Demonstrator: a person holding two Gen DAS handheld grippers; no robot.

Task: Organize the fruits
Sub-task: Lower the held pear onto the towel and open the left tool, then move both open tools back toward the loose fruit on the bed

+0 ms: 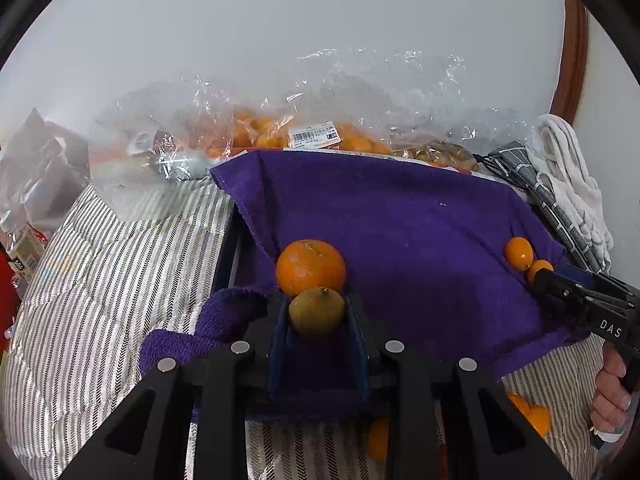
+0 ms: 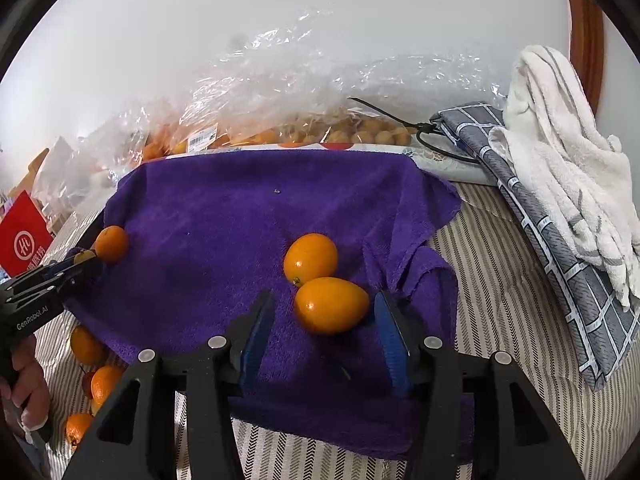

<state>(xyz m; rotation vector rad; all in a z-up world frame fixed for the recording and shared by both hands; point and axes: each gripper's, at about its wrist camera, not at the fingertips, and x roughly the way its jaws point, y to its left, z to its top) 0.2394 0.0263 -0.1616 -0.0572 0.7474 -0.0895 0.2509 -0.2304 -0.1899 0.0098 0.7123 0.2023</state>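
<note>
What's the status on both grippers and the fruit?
Left gripper shut on greenish-yellow fruit, orange touching behind. Right gripper jaws open around a kumquat on purple towel. Nothing in the way.

Home, striped bedding (image 2: 500, 280), folded towels (image 2: 560, 152)

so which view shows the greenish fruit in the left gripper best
The left wrist view: the greenish fruit sits large between the left gripper pads. The right wrist view shows only a sliver at that gripper's tip.
</note>
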